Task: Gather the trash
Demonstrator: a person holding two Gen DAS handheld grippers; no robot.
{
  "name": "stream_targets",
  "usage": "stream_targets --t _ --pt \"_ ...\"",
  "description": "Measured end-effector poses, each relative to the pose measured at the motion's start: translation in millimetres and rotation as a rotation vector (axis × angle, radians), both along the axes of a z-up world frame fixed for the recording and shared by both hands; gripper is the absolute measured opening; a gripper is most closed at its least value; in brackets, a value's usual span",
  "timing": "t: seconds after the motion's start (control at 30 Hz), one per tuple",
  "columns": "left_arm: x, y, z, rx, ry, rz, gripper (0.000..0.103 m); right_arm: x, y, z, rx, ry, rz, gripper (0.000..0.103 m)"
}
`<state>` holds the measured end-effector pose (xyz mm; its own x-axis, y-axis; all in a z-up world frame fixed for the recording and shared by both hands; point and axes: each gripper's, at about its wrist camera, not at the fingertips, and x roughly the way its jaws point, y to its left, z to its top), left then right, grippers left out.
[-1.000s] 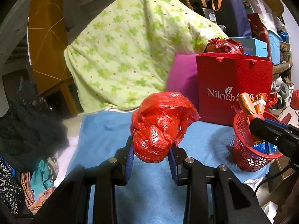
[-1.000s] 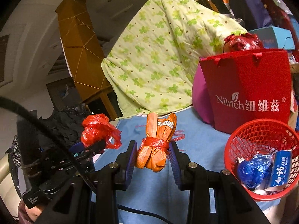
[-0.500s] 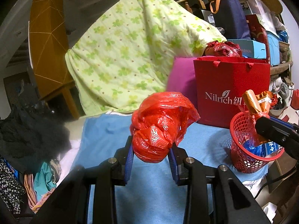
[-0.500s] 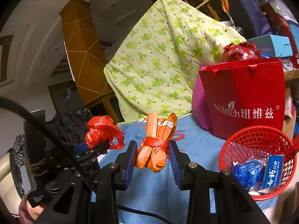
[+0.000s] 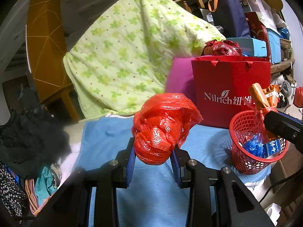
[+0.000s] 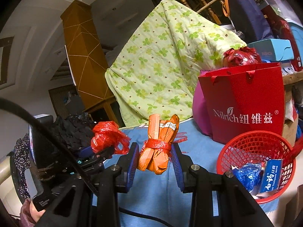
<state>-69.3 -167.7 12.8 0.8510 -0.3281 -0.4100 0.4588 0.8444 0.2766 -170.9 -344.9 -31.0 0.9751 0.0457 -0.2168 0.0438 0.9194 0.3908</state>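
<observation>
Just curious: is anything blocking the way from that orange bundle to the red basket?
Nothing visible. The right gripper holds the orange bundle just left of the red basket, whose mouth is open, with only bare blue cloth between.

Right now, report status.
Left gripper shut on red bag wad. Right gripper shut on orange bundle. Red basket beside, path open.

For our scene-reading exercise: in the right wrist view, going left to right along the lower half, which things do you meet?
Crumpled red plastic bag in the left gripper → orange wrapper bundle in the right gripper → red mesh basket → toothpaste box inside it.
</observation>
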Motion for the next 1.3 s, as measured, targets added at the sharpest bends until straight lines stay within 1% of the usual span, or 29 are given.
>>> stream_targets --t 0.73,1.3 --pt "1 -1 -4 0.017 0.016 -0.029 0.036 -9 -4 4 0.012 -0.004 -0.025 0.037" --pt "-6 -21 -14 0.051 0.027 -0.051 0.036 -18 -13 -1 0.036 -0.008 -0.057 0.037"
